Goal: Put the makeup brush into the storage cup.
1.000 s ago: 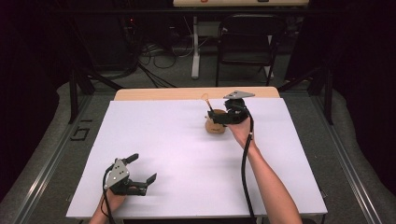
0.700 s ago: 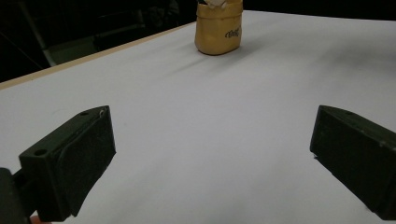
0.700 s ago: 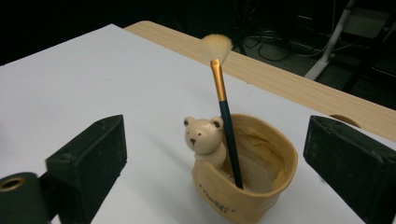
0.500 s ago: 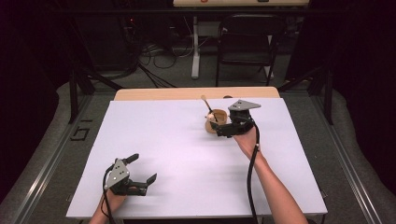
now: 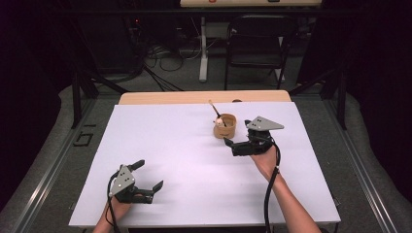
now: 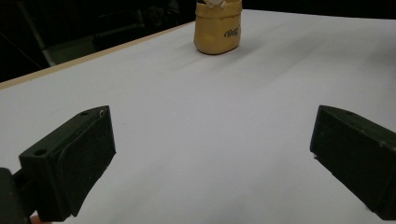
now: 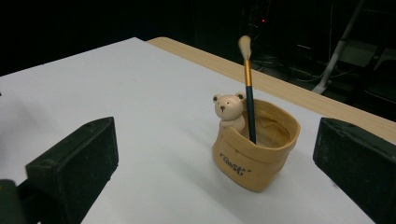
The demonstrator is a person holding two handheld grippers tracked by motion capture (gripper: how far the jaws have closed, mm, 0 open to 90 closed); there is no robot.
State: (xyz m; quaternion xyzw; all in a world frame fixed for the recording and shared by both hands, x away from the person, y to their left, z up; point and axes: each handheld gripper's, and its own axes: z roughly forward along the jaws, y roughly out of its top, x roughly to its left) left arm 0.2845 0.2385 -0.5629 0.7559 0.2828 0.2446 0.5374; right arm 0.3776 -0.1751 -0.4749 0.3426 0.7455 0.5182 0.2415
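A tan pot [image 5: 225, 127] with a small bear figure on its rim stands on the white table top [image 5: 184, 145], right of centre and toward the far side. A dark-handled brush [image 5: 214, 109] leans out of it. My right gripper [image 5: 233, 145] is open just near and right of the pot, apart from it. From the right gripper view the pot [image 7: 254, 154], the bear [image 7: 229, 109] and the brush [image 7: 249, 88] sit ahead between the wide jaws. My left gripper [image 5: 149, 174] rests open at the near left, holding nothing. The pot [image 6: 218, 27] is far ahead in its view.
A strip of bare wood [image 5: 194, 97] runs along the table's far edge. Beyond it are a black chair [image 5: 257, 43], stand legs and cables on the floor. Metal rails flank the table on both sides.
My right gripper has drawn back from the pot toward the person, and the pot with its brush now stands free. The left gripper has not moved.
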